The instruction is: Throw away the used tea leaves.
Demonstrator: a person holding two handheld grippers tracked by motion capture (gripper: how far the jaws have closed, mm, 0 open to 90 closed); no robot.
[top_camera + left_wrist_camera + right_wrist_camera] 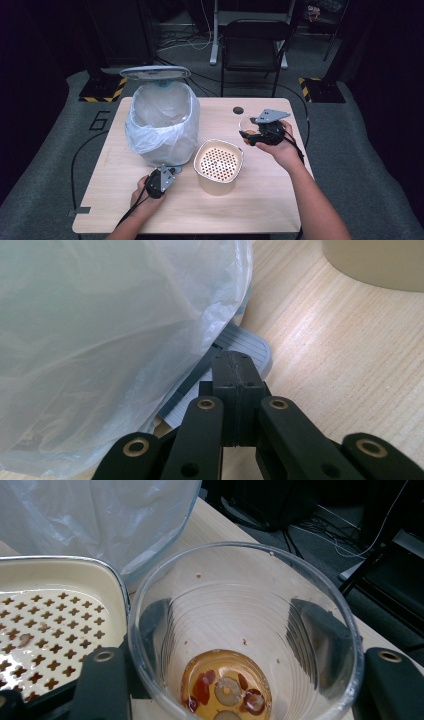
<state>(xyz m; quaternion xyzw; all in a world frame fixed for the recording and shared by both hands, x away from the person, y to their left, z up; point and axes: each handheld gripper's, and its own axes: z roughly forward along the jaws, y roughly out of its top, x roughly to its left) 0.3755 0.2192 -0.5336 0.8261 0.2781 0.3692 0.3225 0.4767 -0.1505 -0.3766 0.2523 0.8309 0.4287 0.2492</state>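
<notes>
Nearest the table's (260,210) front edge, my left gripper (161,181) has its jaws pressed together on nothing, tips resting on the bin's grey pedal (250,347), and the lid (155,73) stands up. My right gripper (257,132), toward the right edge, clasps a clear cup (245,630) holding amber dregs. The strainer pot (218,165) sits just left of that cup, the bagged bin (162,122) beyond toward the back-left corner, so I judge the pour goes leftward.

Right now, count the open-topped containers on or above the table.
3: the bag-lined pedal bin at the table's left rear, the cream strainer pot at centre, and the clear cup in the right tongs.
</notes>
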